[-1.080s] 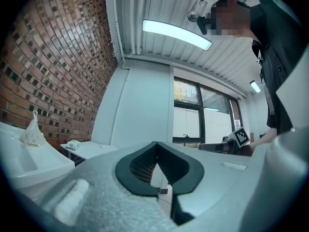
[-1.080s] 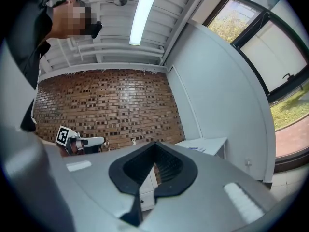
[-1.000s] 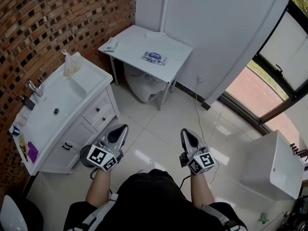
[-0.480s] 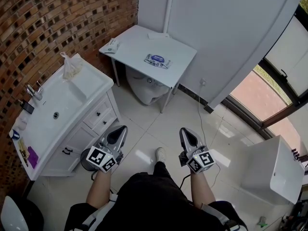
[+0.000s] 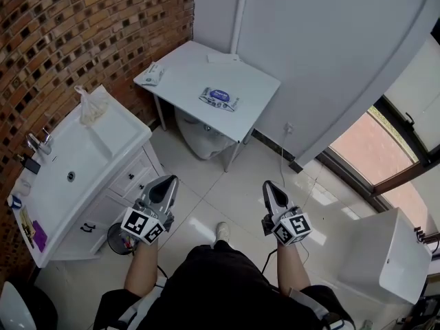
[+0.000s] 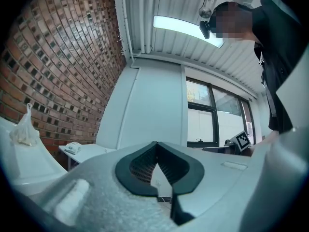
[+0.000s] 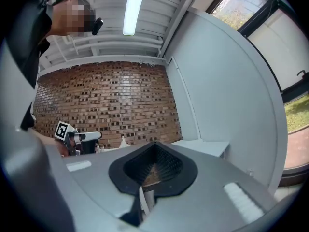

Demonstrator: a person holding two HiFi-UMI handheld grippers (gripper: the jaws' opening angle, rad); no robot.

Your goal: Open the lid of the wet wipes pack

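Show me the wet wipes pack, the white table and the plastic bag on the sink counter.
wet wipes pack (image 5: 220, 97): head view, blue middle of its top.
white table (image 5: 184, 78): head view, bare tabletop.
plastic bag (image 5: 89, 107): head view, its bulging middle.

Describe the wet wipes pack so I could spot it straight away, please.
Find the brick wall; where it meets the pale wall stands a small white table. The wet wipes pack lies flat near the table's middle. It alone has a blue label; the object at the left corner and the flat piece at the far edge are pale.
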